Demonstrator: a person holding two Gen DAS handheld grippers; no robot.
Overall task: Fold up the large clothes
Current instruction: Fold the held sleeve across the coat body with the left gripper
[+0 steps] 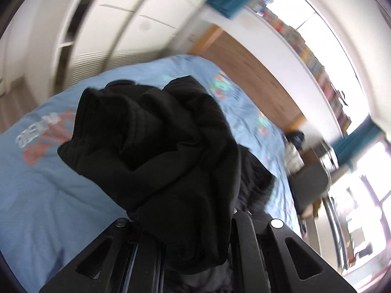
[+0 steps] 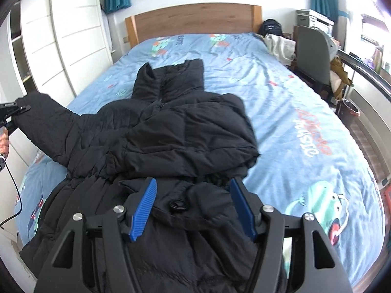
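A large black puffer jacket (image 2: 171,131) lies on the blue bed cover (image 2: 293,102), collar toward the headboard, its right side folded inward over the body. My right gripper (image 2: 193,207) is open, its blue pads (image 2: 144,210) spread above the jacket's waist, holding nothing. My left gripper (image 2: 14,112) shows at the far left of the right wrist view, shut on the jacket's left sleeve cuff (image 2: 31,107) and holding the sleeve stretched out off the bed's side. In the left wrist view the bunched black sleeve (image 1: 158,151) hides my left gripper's (image 1: 190,239) fingertips.
A wooden headboard (image 2: 193,22) stands at the far end. White wardrobe doors (image 2: 73,36) run along the left. A grey chair (image 2: 312,53) with clothes, a bag (image 2: 271,28) and a bin (image 2: 349,108) stand to the right of the bed.
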